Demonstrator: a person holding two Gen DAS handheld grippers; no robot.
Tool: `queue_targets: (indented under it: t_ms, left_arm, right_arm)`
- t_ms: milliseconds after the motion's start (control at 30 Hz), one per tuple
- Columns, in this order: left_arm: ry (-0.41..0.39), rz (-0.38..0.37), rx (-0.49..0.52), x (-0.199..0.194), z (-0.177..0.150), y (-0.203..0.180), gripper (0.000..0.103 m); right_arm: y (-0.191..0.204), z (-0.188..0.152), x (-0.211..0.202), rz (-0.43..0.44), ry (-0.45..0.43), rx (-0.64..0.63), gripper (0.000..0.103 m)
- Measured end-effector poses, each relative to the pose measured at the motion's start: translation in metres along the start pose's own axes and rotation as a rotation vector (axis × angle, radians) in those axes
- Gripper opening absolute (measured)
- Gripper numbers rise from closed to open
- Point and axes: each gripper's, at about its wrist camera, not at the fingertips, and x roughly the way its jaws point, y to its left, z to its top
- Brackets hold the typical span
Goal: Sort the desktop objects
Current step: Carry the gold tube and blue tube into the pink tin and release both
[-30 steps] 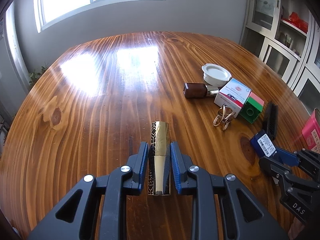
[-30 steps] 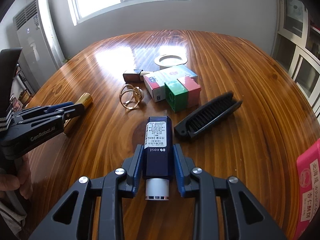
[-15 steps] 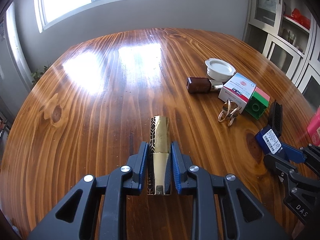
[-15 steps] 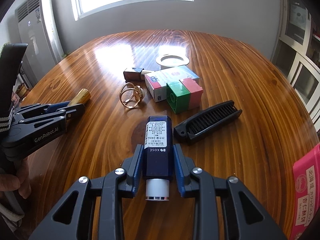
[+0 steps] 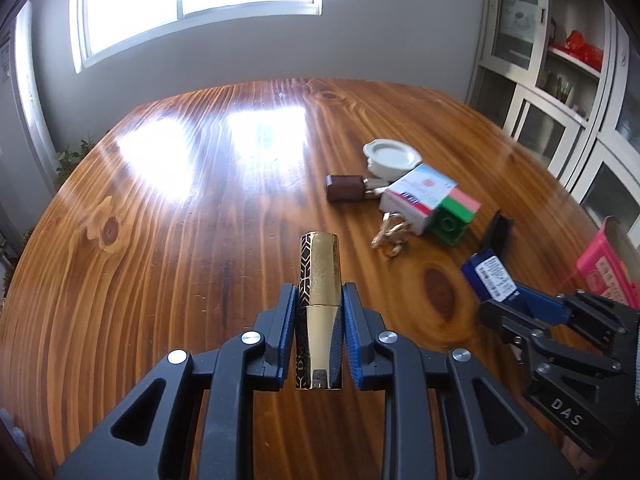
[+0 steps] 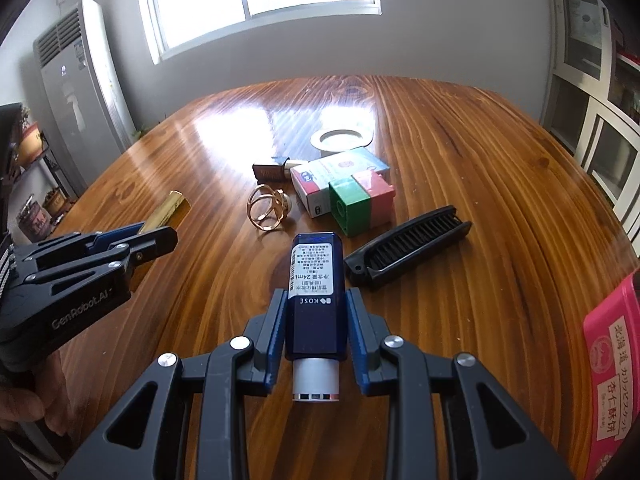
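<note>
My left gripper [image 5: 319,312] is shut on a gold tube with a black pattern [image 5: 319,280], held above the wooden table [image 5: 180,240]. In the right wrist view the same gripper [image 6: 160,236] shows at the left with the gold tube [image 6: 168,210] sticking out past it. My right gripper [image 6: 316,312] is shut on a dark blue bottle with a white label and silver cap [image 6: 315,280]. That bottle [image 5: 490,278] also appears at the right of the left wrist view, in the right gripper [image 5: 536,304].
On the table lie a gold wire ornament [image 6: 267,210], a brown bottle [image 6: 272,172], a white-and-red box [image 6: 340,178], a green-and-pink block [image 6: 362,202], a black comb [image 6: 408,252] and a white round lid [image 6: 340,139]. A pink packet [image 6: 612,364] sits at the right edge.
The left gripper has risen and drawn back a little with the gold tube, so more of the room shows. The right gripper and blue bottle have barely moved.
</note>
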Motion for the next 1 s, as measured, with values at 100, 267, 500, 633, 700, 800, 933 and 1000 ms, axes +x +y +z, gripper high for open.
queue_targets:
  t_ms: [100, 267, 500, 633, 700, 800, 933, 1000]
  left_arm:
    - [-0.010, -0.019, -0.002, -0.008, -0.001, -0.006, 0.025]
    - [-0.017, -0.046, -0.004, -0.015, 0.000, -0.017, 0.025]
    - [-0.029, -0.072, 0.015, -0.026, 0.001, -0.039, 0.025]
    - [-0.034, -0.087, 0.035, -0.031, 0.003, -0.054, 0.025]
    - [-0.036, -0.095, 0.047, -0.033, 0.004, -0.063, 0.025]
    - [-0.040, -0.104, 0.064, -0.036, 0.004, -0.076, 0.025]
    - [-0.044, -0.118, 0.086, -0.040, 0.005, -0.092, 0.025]
    - [-0.047, -0.127, 0.098, -0.043, 0.006, -0.101, 0.025]
  right_arm:
    - [-0.004, -0.002, -0.006, 0.003, -0.012, 0.016, 0.032]
    - [-0.014, -0.004, -0.023, 0.005, -0.044, 0.045, 0.032]
    - [-0.032, -0.009, -0.050, 0.000, -0.096, 0.091, 0.032]
    - [-0.046, -0.012, -0.064, -0.009, -0.121, 0.119, 0.032]
    - [-0.052, -0.014, -0.070, -0.013, -0.133, 0.133, 0.032]
    - [-0.063, -0.018, -0.081, -0.023, -0.155, 0.154, 0.032]
    - [-0.078, -0.024, -0.098, -0.039, -0.187, 0.186, 0.032]
    - [-0.085, -0.027, -0.105, -0.050, -0.202, 0.198, 0.032]
